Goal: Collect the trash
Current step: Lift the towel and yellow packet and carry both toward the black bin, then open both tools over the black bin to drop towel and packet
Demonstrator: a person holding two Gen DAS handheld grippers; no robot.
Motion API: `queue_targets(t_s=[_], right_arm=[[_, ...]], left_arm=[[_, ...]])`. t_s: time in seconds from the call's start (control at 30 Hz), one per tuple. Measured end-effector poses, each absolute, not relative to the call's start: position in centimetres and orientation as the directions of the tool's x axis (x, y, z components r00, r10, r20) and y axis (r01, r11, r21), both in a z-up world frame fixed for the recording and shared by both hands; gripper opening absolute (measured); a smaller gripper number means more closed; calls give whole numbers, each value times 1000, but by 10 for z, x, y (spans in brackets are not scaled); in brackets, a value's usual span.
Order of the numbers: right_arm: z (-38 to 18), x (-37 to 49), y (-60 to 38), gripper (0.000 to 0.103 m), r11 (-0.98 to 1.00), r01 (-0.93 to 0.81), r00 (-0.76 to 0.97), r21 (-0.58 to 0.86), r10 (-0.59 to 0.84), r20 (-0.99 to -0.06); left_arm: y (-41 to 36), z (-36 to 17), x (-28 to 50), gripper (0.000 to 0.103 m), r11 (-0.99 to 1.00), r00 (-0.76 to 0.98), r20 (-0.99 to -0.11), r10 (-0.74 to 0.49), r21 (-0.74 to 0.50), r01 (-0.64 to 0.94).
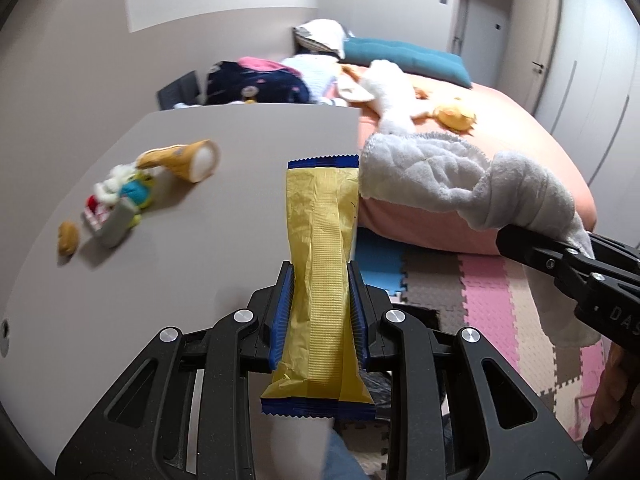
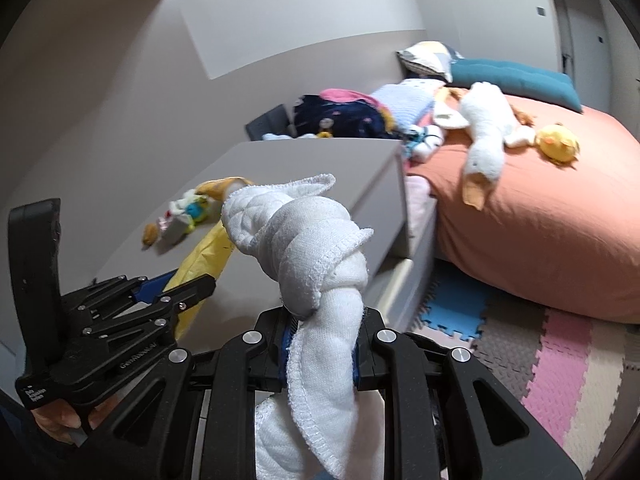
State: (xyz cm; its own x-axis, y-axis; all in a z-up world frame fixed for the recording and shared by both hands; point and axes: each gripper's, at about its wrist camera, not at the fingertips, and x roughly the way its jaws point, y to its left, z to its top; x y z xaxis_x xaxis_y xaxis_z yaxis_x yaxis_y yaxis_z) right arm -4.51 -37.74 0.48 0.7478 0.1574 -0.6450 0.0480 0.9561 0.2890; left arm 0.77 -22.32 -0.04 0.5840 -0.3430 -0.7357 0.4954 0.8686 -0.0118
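Observation:
My left gripper is shut on a long yellow wrapper with blue ends, held upright above the grey table. The wrapper also shows in the right wrist view, with the left gripper at the lower left. My right gripper is shut on a knotted white cloth, held in the air right of the table. In the left wrist view the cloth hangs from the right gripper at the right.
On the table lie a yellow cone-shaped toy, a small pile of colourful toys and a brown piece. An orange bed with plush toys stands to the right. Foam puzzle mats cover the floor.

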Motion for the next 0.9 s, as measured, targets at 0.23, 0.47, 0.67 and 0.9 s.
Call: queue_targets(t_s=[0.23,0.47,0.67,0.9], right_arm=[[-3,-61,-412,22,947,131,749,295,100,-655],[-9,-77,-440,23,930,201,747,307,58,-662],[-16,-83,-460,25,918,256,728,304,24,-685],[-22,-83,-472,73,909,364,683,205,-110,-722]], left_arm=[[-262,-8,-3,26,824,535,-754,-381,-14,567],[-297,-20,-13,26,769,476,-778,-411,-15,639],[-314,-30,-19,26,733,422,-800,-427,-32,679],[-313,-40,-21,96,737,486,-808,-334,98,669]])
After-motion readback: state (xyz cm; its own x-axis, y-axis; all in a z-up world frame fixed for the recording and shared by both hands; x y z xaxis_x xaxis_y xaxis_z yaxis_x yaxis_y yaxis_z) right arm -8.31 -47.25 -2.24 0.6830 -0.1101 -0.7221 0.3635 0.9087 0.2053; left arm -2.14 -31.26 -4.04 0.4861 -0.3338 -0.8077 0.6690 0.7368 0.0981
